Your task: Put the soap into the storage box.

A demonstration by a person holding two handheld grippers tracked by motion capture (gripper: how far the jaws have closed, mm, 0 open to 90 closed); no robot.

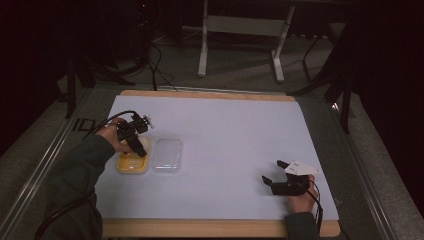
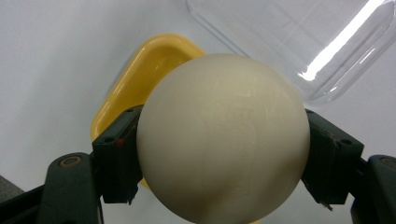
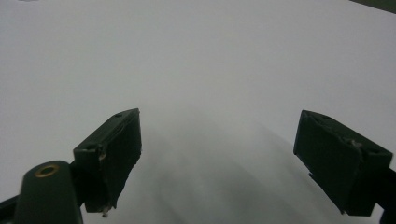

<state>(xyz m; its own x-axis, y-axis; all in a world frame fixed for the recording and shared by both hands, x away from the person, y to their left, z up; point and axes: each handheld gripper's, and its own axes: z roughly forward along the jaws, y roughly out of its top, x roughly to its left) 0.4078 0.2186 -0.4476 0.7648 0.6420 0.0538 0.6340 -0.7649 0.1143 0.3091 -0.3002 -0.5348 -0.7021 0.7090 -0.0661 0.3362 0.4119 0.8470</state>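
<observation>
Firmly between left fingers (image 2: 116, 158): cream ball (image 2: 223, 137).

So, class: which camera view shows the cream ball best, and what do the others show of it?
The left gripper view: the cream ball looms large, clamped by the left gripper above the yellow tray. In the high view it is a pale speck. The right gripper view looks at the white mat.

My left gripper (image 2: 219, 154) has black fingers (image 2: 116, 158) clamped on a plain cream-white ball (image 2: 223, 137). Beneath it sits a yellow tray (image 2: 140, 79); just right lies a clear, colourless lid (image 1: 167, 155). The counter (image 1: 225, 135) is pale lavender-white, wood-edged. My right gripper (image 3: 233, 154), near right, is black with a grey plate (image 1: 301, 168).
</observation>
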